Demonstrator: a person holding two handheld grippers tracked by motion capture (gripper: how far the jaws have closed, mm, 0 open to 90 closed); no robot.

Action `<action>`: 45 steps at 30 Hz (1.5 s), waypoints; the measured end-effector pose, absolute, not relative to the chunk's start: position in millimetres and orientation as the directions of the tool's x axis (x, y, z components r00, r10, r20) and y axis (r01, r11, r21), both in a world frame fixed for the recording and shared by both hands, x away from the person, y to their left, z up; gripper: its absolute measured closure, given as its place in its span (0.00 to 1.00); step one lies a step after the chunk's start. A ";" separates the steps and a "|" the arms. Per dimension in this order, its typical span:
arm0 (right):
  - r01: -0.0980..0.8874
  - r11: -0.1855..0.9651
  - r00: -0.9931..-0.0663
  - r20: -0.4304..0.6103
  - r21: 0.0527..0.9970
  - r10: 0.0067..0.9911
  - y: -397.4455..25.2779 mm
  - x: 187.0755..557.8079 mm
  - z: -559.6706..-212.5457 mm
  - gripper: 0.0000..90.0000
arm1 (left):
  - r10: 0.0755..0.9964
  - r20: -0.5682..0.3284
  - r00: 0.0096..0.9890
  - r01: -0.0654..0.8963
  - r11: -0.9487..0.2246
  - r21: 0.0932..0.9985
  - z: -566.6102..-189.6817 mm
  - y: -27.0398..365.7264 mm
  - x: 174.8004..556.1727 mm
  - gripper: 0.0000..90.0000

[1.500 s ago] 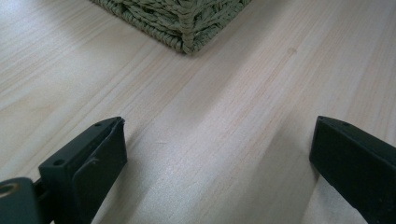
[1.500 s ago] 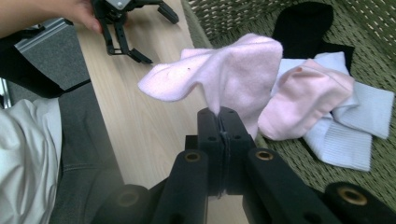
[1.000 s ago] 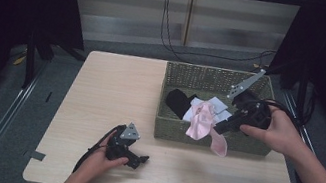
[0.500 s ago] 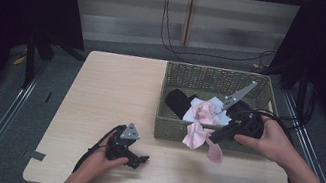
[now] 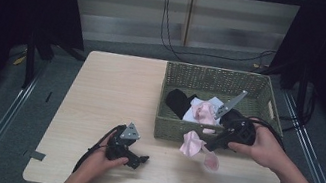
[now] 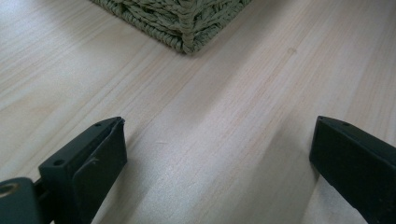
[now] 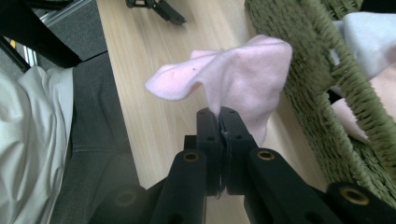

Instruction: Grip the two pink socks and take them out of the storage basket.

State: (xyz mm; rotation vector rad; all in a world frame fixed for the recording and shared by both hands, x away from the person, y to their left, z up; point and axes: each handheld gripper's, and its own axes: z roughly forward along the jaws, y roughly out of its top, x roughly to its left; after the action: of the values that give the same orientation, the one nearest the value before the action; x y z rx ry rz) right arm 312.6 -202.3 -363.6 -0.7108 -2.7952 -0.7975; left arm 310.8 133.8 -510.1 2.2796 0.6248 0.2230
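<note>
My right gripper (image 5: 205,146) is shut on a pink sock (image 5: 193,145), which hangs above the table just in front of the woven basket (image 5: 171,77). In the right gripper view the pink sock (image 7: 238,74) drapes from the closed jaws of the right gripper (image 7: 220,115), beside the basket wall (image 7: 299,56). Inside the basket lie another pink cloth (image 5: 206,112), a white cloth (image 5: 195,116) and a black cloth (image 5: 178,100). My left gripper (image 5: 141,161) rests on the table near the front edge, open, nothing between its fingers (image 6: 100,154).
The wooden table (image 5: 110,92) has bare room at left and in front of the basket. A basket corner (image 6: 184,28) stands ahead of the left gripper. Cables trail from both grippers. Dark stands and metal rails flank the table.
My right gripper has lifted the pink sock out of the basket, over its front wall, toward the table's front. The left gripper has stayed put.
</note>
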 end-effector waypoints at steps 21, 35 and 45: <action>0.545 0.662 -0.820 0.163 0.514 0.548 -213.4 345.6 -341.9 0.63 | 0.505 -0.031 0.863 0.372 -0.592 0.715 -510.5 133.3 310.6 0.04; 0.632 0.603 -0.729 0.110 0.486 0.676 -215.7 397.6 -374.7 0.51 | 0.506 -0.031 0.862 0.373 -0.592 0.715 -510.5 133.3 310.5 0.04; 0.678 0.578 -0.690 0.123 0.453 0.713 -211.8 425.6 -400.4 0.49 | 0.504 -0.029 0.863 0.370 -0.594 0.714 -510.5 133.4 310.6 0.04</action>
State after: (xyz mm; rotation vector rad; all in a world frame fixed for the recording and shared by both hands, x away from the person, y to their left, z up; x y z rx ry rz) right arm 425.6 -211.8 -400.4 -1.2604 -2.8553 -0.7696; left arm 310.6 133.4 -510.5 2.2713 0.6290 0.2259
